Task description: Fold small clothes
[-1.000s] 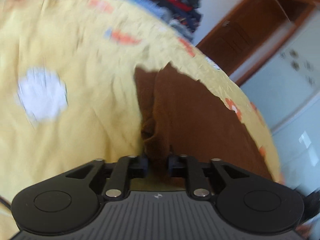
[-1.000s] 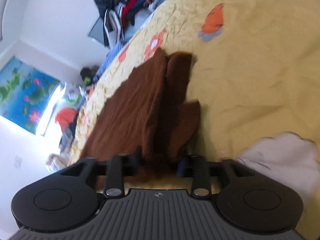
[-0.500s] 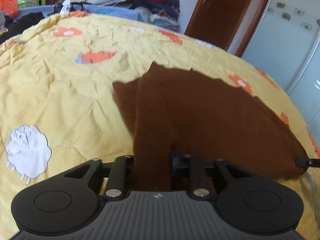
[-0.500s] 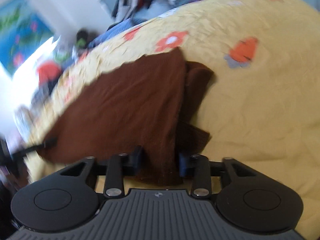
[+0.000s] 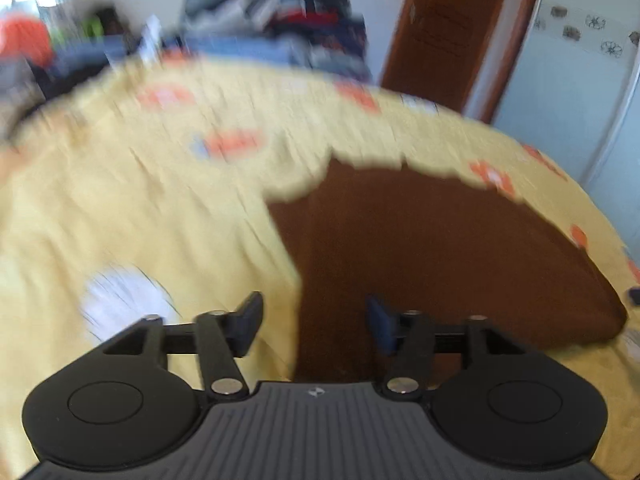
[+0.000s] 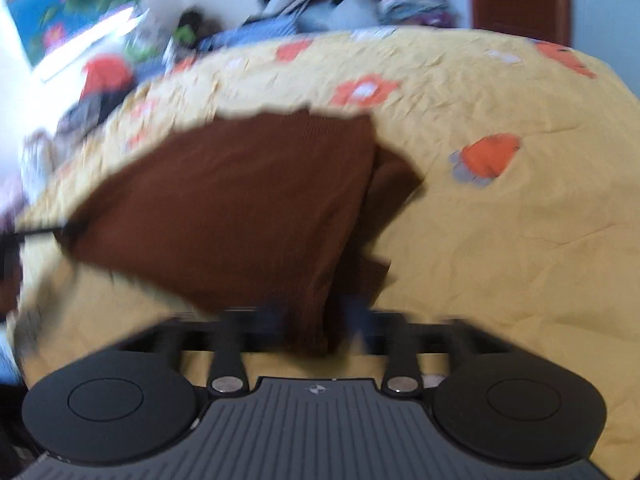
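Observation:
A brown knitted garment lies folded over on a yellow bedspread. My left gripper is open, its jaws wide apart, with a strip of the garment lying between them. In the right wrist view the same garment spreads to the left, with a second layer sticking out on its right side. My right gripper is blurred; its jaws stand either side of a hanging fold of the garment, and whether they pinch it is unclear.
The bedspread has orange flower prints and a white sheep patch. A heap of clothes lies at the far edge. A brown door and a pale wardrobe stand behind.
My left gripper has opened and let go of the garment. Both grippers have swung round over the bed, and the garment now lies flatter. The right jaws look wider apart.

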Tool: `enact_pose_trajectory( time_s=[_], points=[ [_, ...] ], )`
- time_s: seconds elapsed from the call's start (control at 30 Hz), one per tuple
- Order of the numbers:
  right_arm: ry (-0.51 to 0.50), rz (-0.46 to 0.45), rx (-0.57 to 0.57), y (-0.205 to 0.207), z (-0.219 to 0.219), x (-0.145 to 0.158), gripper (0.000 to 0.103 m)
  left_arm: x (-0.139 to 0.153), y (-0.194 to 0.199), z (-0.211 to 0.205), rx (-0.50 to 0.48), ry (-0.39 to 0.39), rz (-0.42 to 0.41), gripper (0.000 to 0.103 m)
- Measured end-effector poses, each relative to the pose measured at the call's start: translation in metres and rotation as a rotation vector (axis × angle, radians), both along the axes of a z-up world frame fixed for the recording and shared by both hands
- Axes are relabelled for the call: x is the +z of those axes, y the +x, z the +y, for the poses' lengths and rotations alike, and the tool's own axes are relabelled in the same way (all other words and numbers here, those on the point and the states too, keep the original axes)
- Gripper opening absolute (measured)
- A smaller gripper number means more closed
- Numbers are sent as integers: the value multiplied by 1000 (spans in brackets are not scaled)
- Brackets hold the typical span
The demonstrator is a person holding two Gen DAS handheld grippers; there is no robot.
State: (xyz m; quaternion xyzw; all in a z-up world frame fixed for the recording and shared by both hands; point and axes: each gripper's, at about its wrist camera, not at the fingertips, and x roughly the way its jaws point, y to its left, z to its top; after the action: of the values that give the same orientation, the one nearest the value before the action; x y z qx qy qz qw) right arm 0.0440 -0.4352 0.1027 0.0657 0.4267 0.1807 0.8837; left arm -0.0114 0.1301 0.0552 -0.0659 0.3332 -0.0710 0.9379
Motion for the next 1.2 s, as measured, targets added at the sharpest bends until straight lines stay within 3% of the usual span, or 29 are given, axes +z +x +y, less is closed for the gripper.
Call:
enact_pose_trajectory(
  time_s=[0.03, 0.1, 0.2, 0.27, 0.33, 0.4, 0.47, 0.5, 0.53, 0.67, 0.73, 0.8, 0.87, 1.0, 1.07, 1.1, 1.2],
  points=[
    [23, -59, -28, -2, -1, 9, 83, 12, -4, 0, 5, 2, -54, 69],
    [102, -139, -57, 0, -1, 27, 83, 31, 1, -10, -15, -25, -125, 75],
    [200, -200, -85, 31, 18, 36, 92, 35, 29, -52, -83, -14, -165, 75],
    [207, -210, -81, 63, 43, 28, 93, 18, 59, -83, -123, 10, -122, 75],
    [212, -142, -102, 97, 59, 8, 92, -9, 87, -100, -100, 58, -14, 75],
    [155, -62, -144, 118, 72, -19, 91, -38, 104, -96, -82, 82, 83, 76],
    [65, -24, -140, 122, 78, -49, 93, -49, 99, -84, -91, 122, 21, 76],
    [31, -110, -99, 105, 81, -54, 93, -51, 95, -80, -115, 127, 8, 76],
    [0, -139, -68, 97, 82, -59, 93, -50, 95, -78, -129, 133, 9, 76],
    [-130, -134, -3, 88, 98, -53, 94, -28, 106, -81, -129, 127, 78, 74],
    [-125, -87, -17, 98, 101, -38, 94, -12, 106, -89, -122, 133, 16, 75],
    [-62, -144, -27, 109, 103, -17, 99, -5, 115, -105, -122, 168, -33, 75],
    [-53, -209, -48, 121, 106, -8, 103, -10, 140, -117, -117, 169, -5, 75],
    [-123, -136, -128, 163, 111, -31, 103, -37, 181, -129, -76, 216, 78, 76],
    [-199, -91, -156, 174, 108, -52, 103, -49, 180, -126, -84, 226, 26, 84],
    [-225, -124, -150, 169, 104, -60, 103, -52, 178, -124, -90, 224, 9, 84],
    [-189, -118, -190, 162, 83, -60, 103, -53, 177, -123, -86, 213, 7, 84]
  ],
)
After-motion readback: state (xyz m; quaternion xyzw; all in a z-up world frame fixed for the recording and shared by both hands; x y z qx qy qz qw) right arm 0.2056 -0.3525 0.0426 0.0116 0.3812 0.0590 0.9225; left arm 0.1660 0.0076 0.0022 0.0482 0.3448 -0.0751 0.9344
